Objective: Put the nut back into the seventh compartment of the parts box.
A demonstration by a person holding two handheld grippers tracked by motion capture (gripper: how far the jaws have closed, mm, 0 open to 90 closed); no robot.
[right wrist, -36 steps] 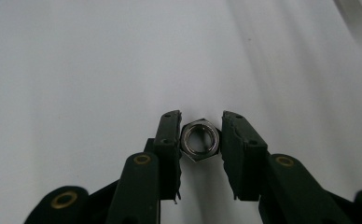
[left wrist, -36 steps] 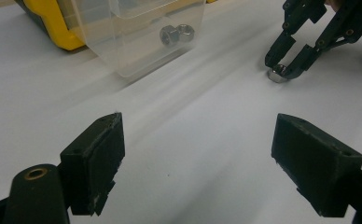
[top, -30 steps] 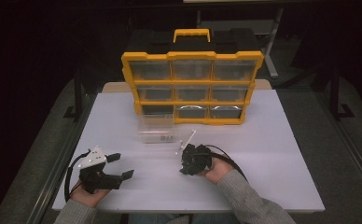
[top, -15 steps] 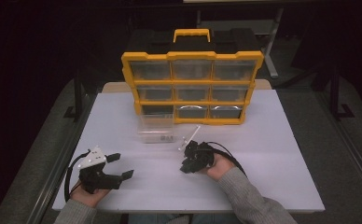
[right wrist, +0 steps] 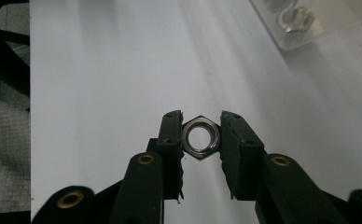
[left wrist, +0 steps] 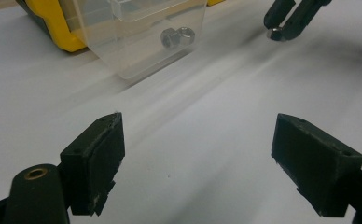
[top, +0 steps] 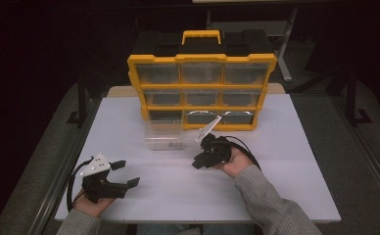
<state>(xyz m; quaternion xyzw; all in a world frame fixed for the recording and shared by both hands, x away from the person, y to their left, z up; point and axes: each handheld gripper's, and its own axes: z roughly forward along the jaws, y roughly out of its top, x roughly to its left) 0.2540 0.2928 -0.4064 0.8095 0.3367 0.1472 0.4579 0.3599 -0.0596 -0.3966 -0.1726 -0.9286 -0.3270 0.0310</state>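
Note:
A steel hex nut (right wrist: 200, 136) is pinched between the pads of my right gripper (right wrist: 200, 135), which is shut on it above the white table. In the high view that right gripper (top: 201, 160) hangs right of a clear plastic drawer (top: 164, 135) lying in front of the yellow organizer (top: 202, 90). The drawer (left wrist: 142, 35) holds two nuts (left wrist: 177, 36). The far right gripper (left wrist: 281, 30) carries its nut (left wrist: 273, 32) in the left gripper view. My left gripper (top: 124, 174) rests open at the table's front left, its jaws (left wrist: 198, 163) wide apart over bare tabletop.
The yellow organizer has three rows of clear drawers and a black top with a yellow handle (top: 201, 35); its bottom-left slot (top: 161, 115) stands without a drawer. The white table (top: 276, 196) ends near the person's sleeves. Dark floor surrounds it.
My right gripper has lifted off the table with the nut and shifted slightly right and toward the organizer. The left gripper has kept still.

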